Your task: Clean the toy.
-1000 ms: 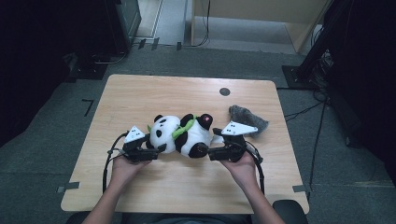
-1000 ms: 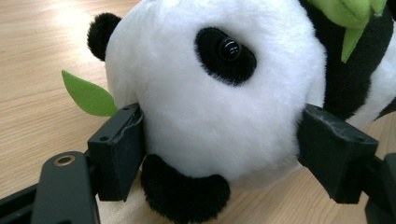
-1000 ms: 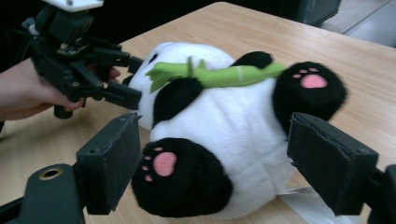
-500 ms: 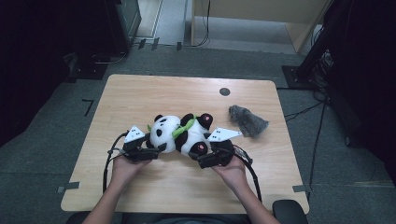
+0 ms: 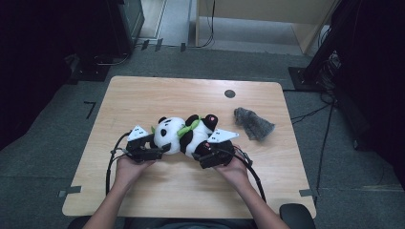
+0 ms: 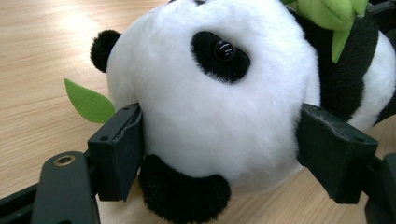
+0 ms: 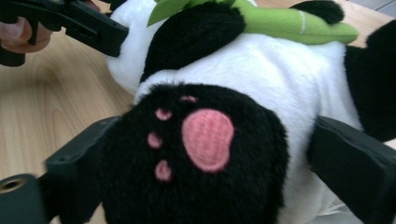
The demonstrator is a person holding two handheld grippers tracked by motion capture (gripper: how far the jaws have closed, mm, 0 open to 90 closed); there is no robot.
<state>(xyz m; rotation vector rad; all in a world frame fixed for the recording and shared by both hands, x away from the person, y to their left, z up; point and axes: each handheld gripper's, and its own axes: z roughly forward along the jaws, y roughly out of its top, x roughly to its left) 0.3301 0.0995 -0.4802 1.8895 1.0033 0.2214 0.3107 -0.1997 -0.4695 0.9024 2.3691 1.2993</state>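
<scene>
Near the table's front edge, both grippers are on the panda plush [image 5: 184,136].

Left gripper [image 5: 160,149] has its jaws spread wide around the panda's white head, and in the left gripper view both pads [image 6: 122,149] press into the fur on either side, so that's a grip on the head. Right gripper [image 5: 203,155] comes in at the other end: its jaws have just been opening, and in the right gripper view they stand wide with the black foot and its pink paw pad [image 7: 208,140] between them; the left-hand jaw touches the fur, the other sits just clear. The panda lies on its side on the table [image 5: 143,95], midway between the left and right edges, a green bamboo stalk [image 7: 289,23] across its chest. Grey furry thing [image 5: 253,124] lies apart, toward the right edge.
</scene>
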